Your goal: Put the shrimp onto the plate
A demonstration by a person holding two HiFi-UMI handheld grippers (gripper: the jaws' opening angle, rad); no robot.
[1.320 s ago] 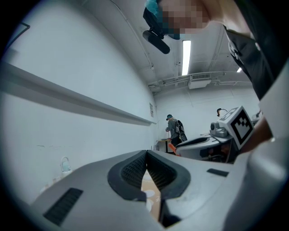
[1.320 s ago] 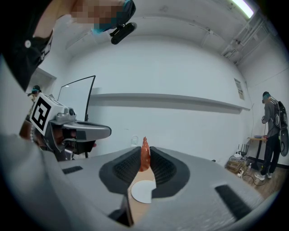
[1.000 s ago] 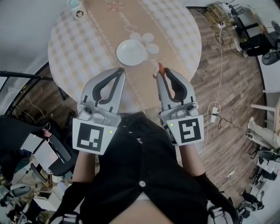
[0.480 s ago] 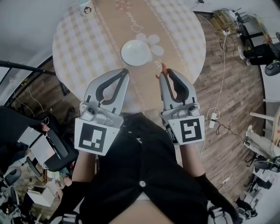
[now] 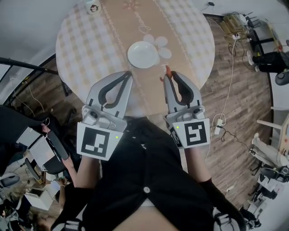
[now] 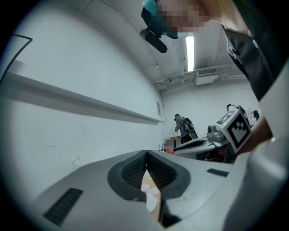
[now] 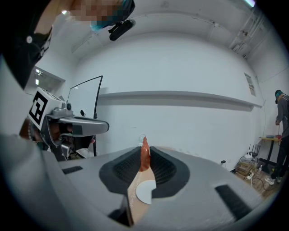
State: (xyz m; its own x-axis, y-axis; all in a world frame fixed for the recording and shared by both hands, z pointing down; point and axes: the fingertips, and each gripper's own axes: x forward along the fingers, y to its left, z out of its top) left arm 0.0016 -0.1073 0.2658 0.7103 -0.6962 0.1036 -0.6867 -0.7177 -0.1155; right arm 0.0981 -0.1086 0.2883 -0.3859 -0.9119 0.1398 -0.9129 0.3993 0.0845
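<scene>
My right gripper (image 5: 168, 76) is shut on an orange shrimp (image 5: 166, 71), which sticks out past its tips; in the right gripper view the shrimp (image 7: 145, 154) stands upright between the pads. A small white plate (image 5: 142, 54) sits on the round table (image 5: 81, 40), just ahead and left of the shrimp. My left gripper (image 5: 128, 75) is shut with nothing in it, level with the right one above the table's near edge. In the left gripper view its tips (image 6: 146, 154) meet, with the right gripper (image 6: 198, 143) to the side.
A tan runner with white flower shapes (image 5: 161, 47) runs down the table's middle under the plate. A small white cup (image 5: 94, 6) stands at the far edge. Cables and a power strip (image 5: 220, 126) lie on the wood floor to the right. Dark chairs (image 5: 27, 131) stand at the left.
The view has shifted a little, so the table and plate sit slightly farther right and lower. Both grippers hold their pose, and the shrimp stays in the right one.
</scene>
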